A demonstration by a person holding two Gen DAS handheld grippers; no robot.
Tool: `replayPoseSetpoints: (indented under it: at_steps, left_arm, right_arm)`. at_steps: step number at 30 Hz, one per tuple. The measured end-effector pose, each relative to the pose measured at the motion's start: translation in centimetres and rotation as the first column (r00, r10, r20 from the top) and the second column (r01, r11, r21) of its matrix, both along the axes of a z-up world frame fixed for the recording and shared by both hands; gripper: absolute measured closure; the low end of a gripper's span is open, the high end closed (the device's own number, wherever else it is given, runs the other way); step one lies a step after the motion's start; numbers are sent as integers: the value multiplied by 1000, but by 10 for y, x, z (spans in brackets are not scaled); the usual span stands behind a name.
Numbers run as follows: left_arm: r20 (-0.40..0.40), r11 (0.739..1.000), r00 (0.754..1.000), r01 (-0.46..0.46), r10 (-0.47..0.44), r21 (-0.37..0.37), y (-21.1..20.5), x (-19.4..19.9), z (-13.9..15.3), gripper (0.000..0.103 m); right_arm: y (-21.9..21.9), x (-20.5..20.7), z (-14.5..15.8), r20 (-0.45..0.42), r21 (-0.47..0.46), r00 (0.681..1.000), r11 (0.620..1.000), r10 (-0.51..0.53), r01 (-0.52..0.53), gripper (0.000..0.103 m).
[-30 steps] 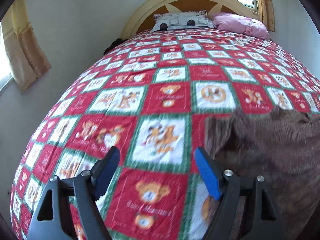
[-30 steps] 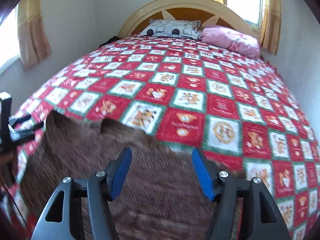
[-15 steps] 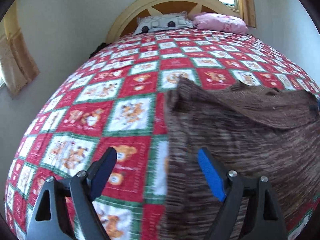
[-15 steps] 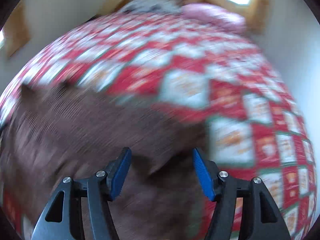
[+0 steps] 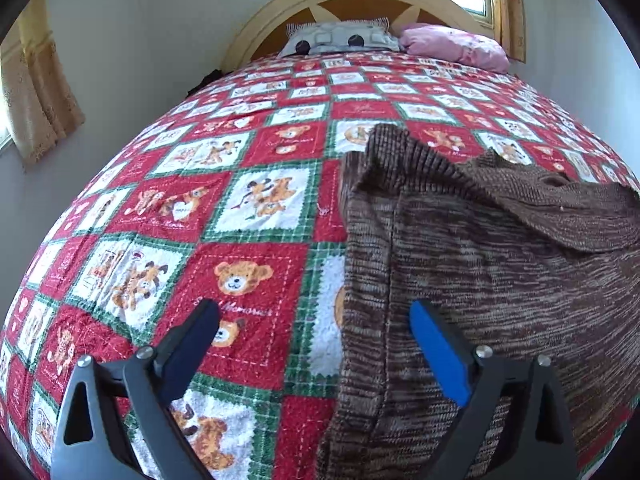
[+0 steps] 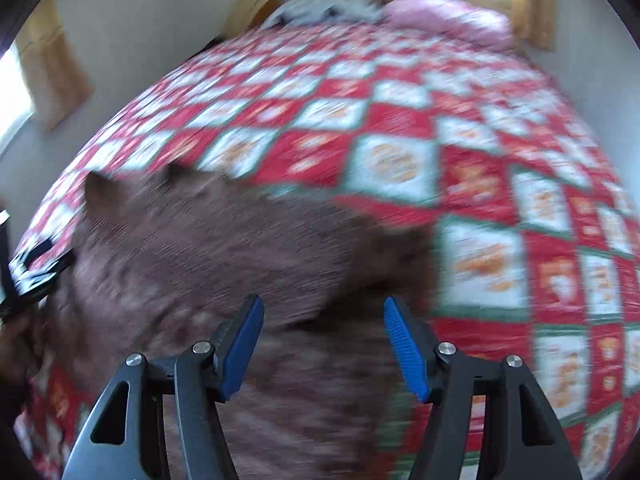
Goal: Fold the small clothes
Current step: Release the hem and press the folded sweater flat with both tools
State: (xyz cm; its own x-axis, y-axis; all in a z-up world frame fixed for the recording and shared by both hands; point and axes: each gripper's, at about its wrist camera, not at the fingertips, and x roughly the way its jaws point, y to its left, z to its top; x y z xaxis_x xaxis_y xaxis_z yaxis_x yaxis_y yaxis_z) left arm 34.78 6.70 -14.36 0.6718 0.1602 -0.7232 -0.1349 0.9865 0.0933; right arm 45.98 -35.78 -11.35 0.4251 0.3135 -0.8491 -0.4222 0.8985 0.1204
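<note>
Your left tool (image 5: 314, 344) and right tool (image 6: 323, 344) both stand released above the brown knit sweater (image 5: 500, 280), which lies on the teddy-bear quilt (image 5: 248, 216) of the bed. One ribbed part is already laid across the body, so further folds remain. Since half a second ago, the left view has barely shifted, the right remains motion-blurred; beyond lie the grey pillow (image 5: 340, 38) and pink pillow (image 5: 452, 46).

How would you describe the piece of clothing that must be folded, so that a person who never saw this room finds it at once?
Start from the large bed with the red, white and green teddy-bear patchwork quilt. On the near part of the quilt, far from the pillows, lies the brown ribbed knit garment. It is the only plain dark, striped-textured cloth there, and part of it is turned over on itself.
</note>
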Motion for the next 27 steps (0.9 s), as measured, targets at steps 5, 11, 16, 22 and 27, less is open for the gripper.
replayPoseSetpoints:
  at_steps: [5,11,16,22,27]
  left_arm:
    - [-4,1000,1000,-4,4,-20,3,1,-3,1]
    - [0,999,1000,-8,8,-52,8,0,-3,1]
    - [1,995,1000,-7,7,-97,13,-1,-3,1]
    - [-11,980,1000,-16,14,-200,27,-11,-4,1]
    - [-52,974,999,2,-14,-226,27,-34,-9,1]
  right_arm:
    - [36,13,-12,3,-27,999,999,44,-44,40]
    - [-19,46,26,229,56,886,914,-404,402,39]
    - [-7,4,28,209,14,937,959,-279,282,40]
    - [48,-86,16,179,-65,984,998,-17,29,40]
    - [83,-133,-7,264,-286,960,958,97,-18,40]
